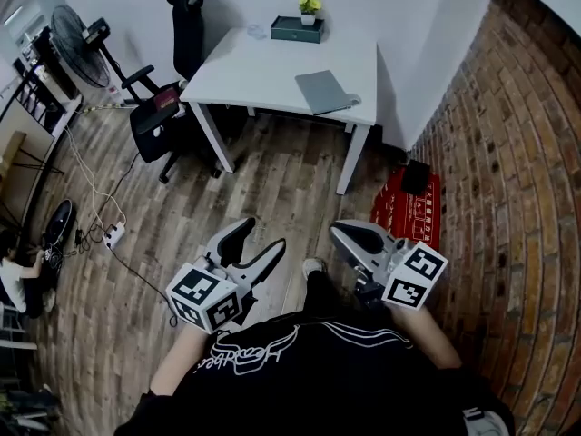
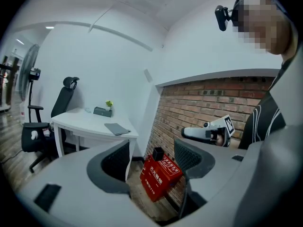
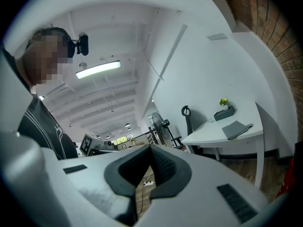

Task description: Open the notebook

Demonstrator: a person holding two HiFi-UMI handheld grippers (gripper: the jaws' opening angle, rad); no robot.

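While the notebook [image 1: 322, 92] lies closed on the far table [image 1: 263, 71], the left gripper [image 1: 261, 236] stands spread wide and empty. The right gripper [image 1: 341, 231] is clenched tight on nothing.

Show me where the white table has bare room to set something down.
The left half of the white table is bare, from its left edge to the notebook. A narrower strip lies between the notebook and the green box. Crowded: the back edge by the box and plant, and the right front corner under the notebook.

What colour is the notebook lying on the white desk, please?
The notebook is plain grey, clearest in the head view.
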